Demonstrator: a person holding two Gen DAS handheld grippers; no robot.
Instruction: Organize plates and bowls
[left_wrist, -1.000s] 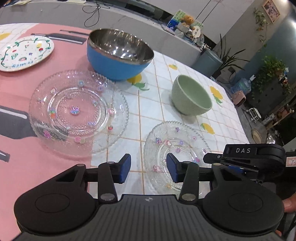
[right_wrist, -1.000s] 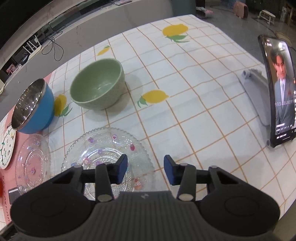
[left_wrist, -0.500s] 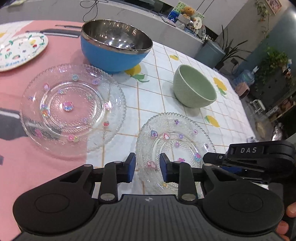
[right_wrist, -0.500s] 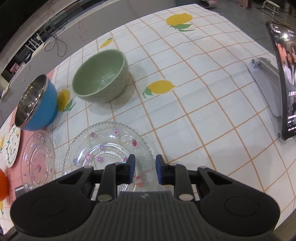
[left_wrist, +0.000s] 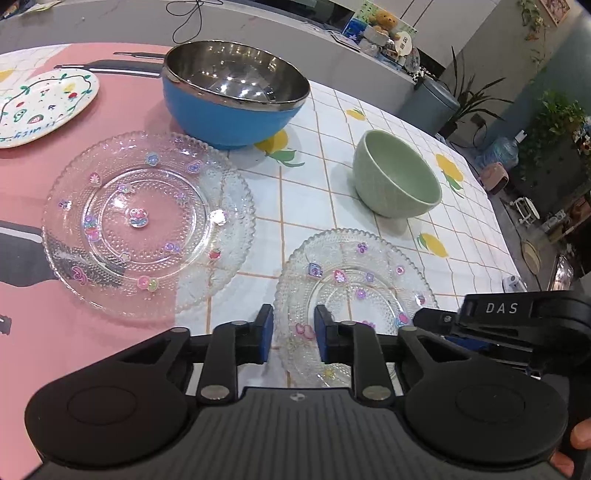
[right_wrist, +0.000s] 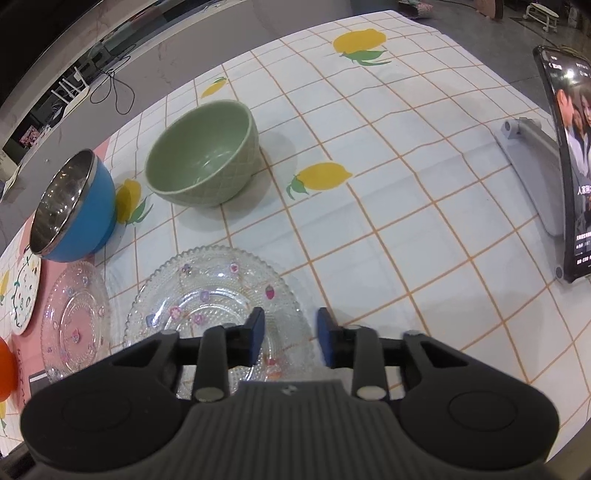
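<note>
You are at the pick-up of the small plate, by the look of it: both tools sit at its near rim, and neither has a hold. Your left gripper has its blue pads spread, with the plate's near-left rim lying in the gap between them. Your right gripper is spread too, straddling the near-right rim (whether a pad touches the glass, you cannot tell from either view).

The next move, I judge, calls for one tool to pinch that beaded rim squarely, then lift and carry the plate left onto the big plate, which lies well apart on the pink cloth. Keep it level, since glass will slip in rubber pads.

The small plate is clear pressed glass with a beaded, scalloped edge and small coloured stickers, flat on the checked cloth just in front of the green bowl. The blue bowl, steel inside, stands behind the big plate, and likely takes the green one later
</note>
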